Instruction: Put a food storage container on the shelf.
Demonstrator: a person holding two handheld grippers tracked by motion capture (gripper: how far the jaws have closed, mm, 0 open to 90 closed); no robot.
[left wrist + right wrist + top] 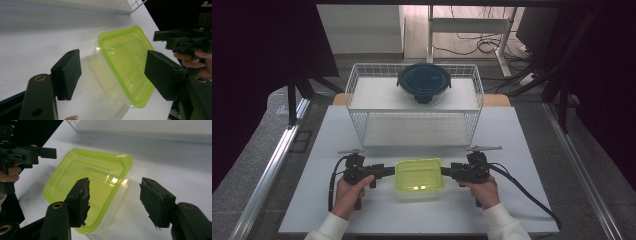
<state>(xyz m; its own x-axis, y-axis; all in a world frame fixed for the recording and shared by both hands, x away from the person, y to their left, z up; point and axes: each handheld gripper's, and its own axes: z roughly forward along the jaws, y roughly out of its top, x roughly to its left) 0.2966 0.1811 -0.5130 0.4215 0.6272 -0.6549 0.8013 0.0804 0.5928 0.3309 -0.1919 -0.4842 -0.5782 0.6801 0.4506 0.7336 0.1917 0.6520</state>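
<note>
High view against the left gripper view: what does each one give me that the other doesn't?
High view alone: the round dark-lidded container on the wire rack, plus both sleeves. Left gripper view alone: a close look past the left gripper, jaws apart on either side of the green-lidded box's end, pads not pressing. Both show that box, the white table and the right gripper.

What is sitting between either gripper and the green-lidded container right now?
Nothing visible. The clear plastic container with the lime-green lid lies on the white table with the left gripper at one end and the right gripper at the other, both open, each set of fingers straddling its end.
</note>
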